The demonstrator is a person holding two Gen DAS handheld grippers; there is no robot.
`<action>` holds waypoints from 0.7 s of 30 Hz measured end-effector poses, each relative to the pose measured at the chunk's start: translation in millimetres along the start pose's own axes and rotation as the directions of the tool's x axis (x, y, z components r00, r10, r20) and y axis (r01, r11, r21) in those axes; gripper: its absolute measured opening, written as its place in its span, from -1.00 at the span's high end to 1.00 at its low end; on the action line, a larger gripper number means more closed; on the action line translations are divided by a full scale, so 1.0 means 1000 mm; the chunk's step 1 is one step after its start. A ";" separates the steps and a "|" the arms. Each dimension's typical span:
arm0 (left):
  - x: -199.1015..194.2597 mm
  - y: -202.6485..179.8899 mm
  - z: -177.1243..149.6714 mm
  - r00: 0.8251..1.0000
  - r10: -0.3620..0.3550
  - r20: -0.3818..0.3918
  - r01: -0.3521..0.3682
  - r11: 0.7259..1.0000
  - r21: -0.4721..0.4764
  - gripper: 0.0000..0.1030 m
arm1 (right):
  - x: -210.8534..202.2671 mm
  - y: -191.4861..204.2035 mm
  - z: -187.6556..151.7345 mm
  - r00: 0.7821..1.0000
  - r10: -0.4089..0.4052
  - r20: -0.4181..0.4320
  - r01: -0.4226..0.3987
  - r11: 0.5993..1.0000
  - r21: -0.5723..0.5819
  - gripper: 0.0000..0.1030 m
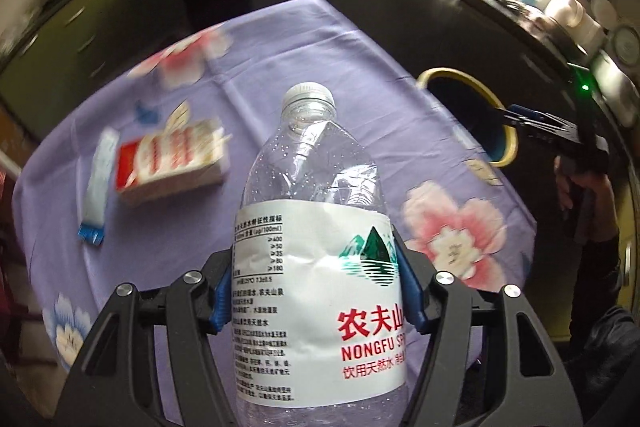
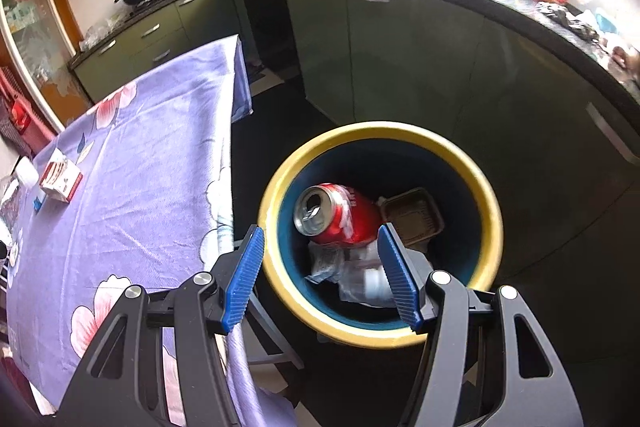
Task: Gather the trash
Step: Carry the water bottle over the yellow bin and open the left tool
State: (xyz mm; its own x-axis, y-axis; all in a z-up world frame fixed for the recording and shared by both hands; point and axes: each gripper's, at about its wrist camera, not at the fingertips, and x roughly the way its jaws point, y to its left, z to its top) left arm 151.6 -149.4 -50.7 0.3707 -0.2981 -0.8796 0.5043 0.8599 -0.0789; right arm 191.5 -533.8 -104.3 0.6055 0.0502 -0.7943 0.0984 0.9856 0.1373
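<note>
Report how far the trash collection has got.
Done: a red can, a brown tray and crumpled plastic lie in the bin. In hand: the left tool grips a water bottle; the right tool is open over the bin. Left: a red-and-white carton and a blue-and-white wrapper on the tablecloth.

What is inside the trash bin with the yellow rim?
Inside the trash bin lie a red can, a brown plastic tray and crumpled clear wrappers. Anything beneath them is covered.
</note>
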 end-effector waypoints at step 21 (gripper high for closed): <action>0.183 -0.230 0.150 0.957 -0.267 -0.117 0.288 0.924 0.250 -0.25 | -0.048 -0.131 -0.046 0.997 -0.069 0.021 0.062 0.973 0.222 -0.19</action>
State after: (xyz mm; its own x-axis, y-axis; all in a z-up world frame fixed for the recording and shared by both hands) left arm 220.2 -463.9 -123.2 0.1287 -0.4658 -0.8755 0.7680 0.6053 -0.2091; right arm 112.8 -657.9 -111.1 0.6139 -0.0211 -0.7891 0.3091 0.9262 0.2158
